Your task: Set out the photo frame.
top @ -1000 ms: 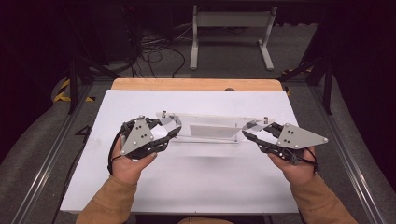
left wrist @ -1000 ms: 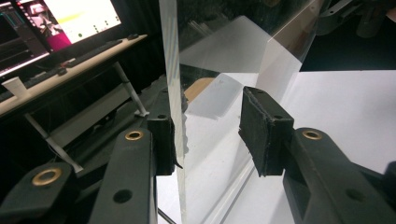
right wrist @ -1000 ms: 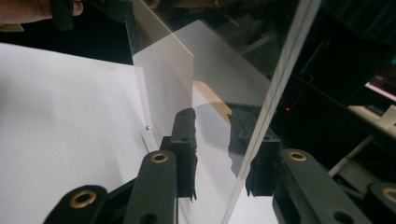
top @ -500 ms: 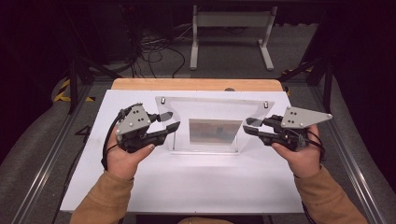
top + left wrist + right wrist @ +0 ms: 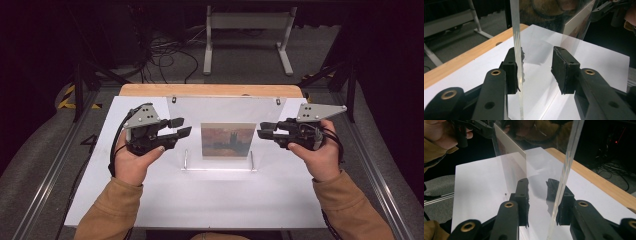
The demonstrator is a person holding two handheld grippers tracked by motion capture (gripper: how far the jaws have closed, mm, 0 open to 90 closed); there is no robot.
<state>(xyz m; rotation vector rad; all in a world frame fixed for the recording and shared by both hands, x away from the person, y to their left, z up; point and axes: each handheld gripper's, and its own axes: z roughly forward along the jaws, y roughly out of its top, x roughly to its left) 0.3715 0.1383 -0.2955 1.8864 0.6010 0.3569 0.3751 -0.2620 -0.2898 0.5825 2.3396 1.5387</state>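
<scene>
A clear acrylic frame (image 5: 225, 110) with a reddish picture (image 5: 227, 140) in its middle stands tilted up on the white board (image 5: 210, 200), bottom edge down. My left gripper (image 5: 181, 127) straddles its left edge and my right gripper (image 5: 262, 129) its right edge. In the left gripper view the pane's edge (image 5: 516, 37) lies against the left pad (image 5: 511, 67) of my left gripper (image 5: 536, 62), with a gap to the other pad. In the right gripper view the edge (image 5: 569, 157) runs by the right pad (image 5: 554, 188) of my right gripper (image 5: 537, 190); the left pad stands apart.
The board lies on a wooden table (image 5: 210, 90) whose far edge shows behind the frame. Metal rails (image 5: 55, 165) run along both sides. A white stand (image 5: 247, 30) and cables (image 5: 165, 55) are on the floor beyond.
The frame has swung up from lying nearly flat to standing steeply, its top edge rising. Both hands rose with it and stayed at its two side edges.
</scene>
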